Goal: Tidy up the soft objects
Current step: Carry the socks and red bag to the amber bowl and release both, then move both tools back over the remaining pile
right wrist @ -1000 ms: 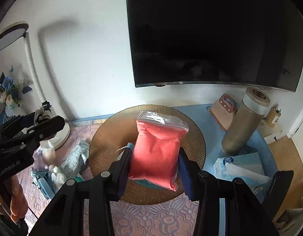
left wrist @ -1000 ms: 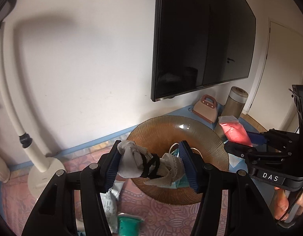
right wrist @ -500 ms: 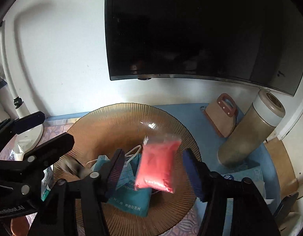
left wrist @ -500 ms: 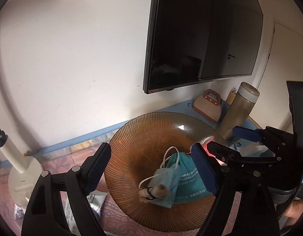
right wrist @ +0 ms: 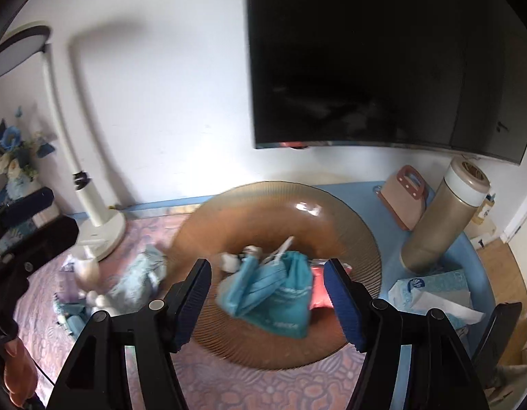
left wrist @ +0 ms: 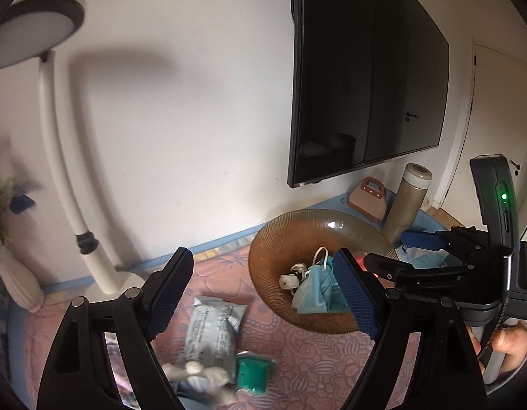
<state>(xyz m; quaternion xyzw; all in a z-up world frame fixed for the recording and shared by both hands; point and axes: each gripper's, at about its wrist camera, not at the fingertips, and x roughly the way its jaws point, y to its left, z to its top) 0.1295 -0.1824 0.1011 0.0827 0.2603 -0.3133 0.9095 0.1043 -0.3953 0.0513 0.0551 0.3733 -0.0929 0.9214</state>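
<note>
One brown ribbed bowl [right wrist: 348, 212] sits on the table. Inside it: one blue face mask [right wrist: 253, 287], one teal drawstring pouch [right wrist: 290, 304], one red packet [right wrist: 319, 290] and one small pale bundle [right wrist: 231, 260]. Outside it lie one grey-blue packet [left wrist: 212, 335] and one green packet [left wrist: 254, 374]. One flask [right wrist: 444, 222], one tissue box [right wrist: 434, 287], one lamp [right wrist: 92, 205].

Soft daylight, fisheye-bent edges, motion blur low left.
</note>
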